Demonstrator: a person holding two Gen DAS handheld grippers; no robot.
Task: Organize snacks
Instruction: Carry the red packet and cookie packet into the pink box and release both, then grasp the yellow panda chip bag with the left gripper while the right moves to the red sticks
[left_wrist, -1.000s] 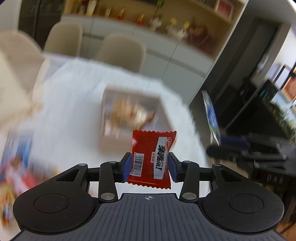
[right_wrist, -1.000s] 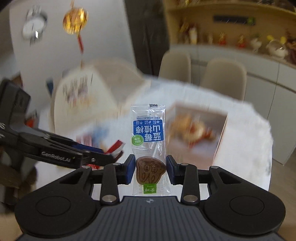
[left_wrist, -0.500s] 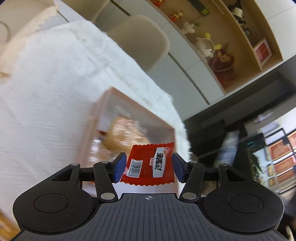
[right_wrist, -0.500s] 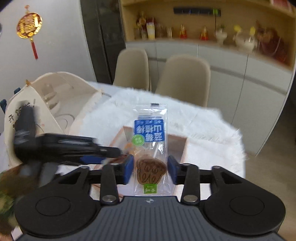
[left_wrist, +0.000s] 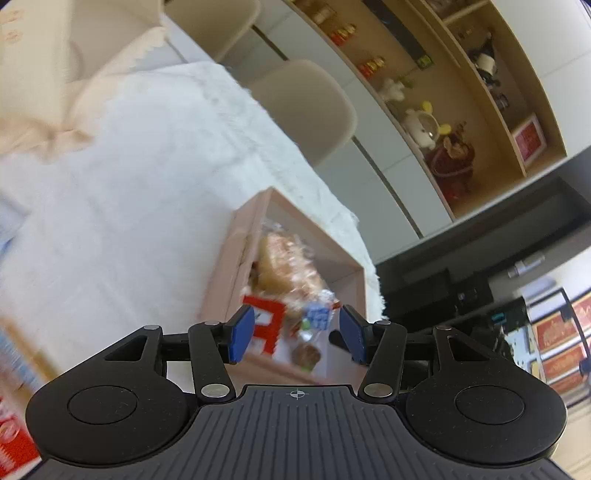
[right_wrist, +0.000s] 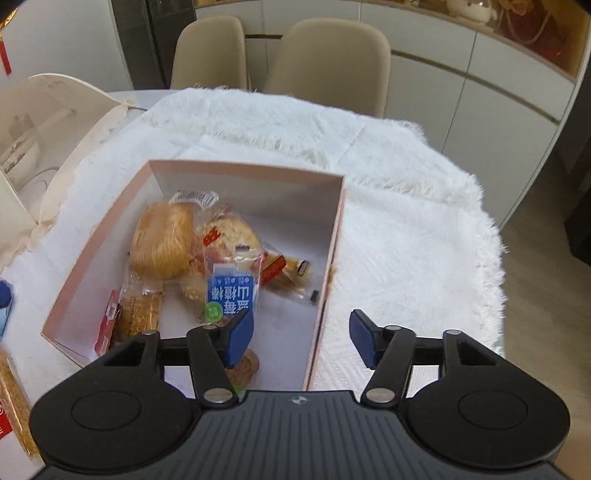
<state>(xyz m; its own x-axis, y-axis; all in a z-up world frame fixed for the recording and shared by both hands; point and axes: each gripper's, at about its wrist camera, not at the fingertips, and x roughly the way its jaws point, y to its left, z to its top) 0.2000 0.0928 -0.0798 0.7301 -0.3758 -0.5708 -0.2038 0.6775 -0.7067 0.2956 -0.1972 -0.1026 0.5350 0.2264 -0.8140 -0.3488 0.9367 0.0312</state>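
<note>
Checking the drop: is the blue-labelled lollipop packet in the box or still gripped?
In the pink box: the lollipop packet rests inside, beside the open right gripper.

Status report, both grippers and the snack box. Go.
Left gripper open, right gripper open, nothing held. Red packet and blue-label lollipop lie in pink box. Nothing in the way.

The pink box (right_wrist: 334, 236) lies open-topped, snacks (right_wrist: 173, 240) crowding its left half, its right floor bare.
</note>
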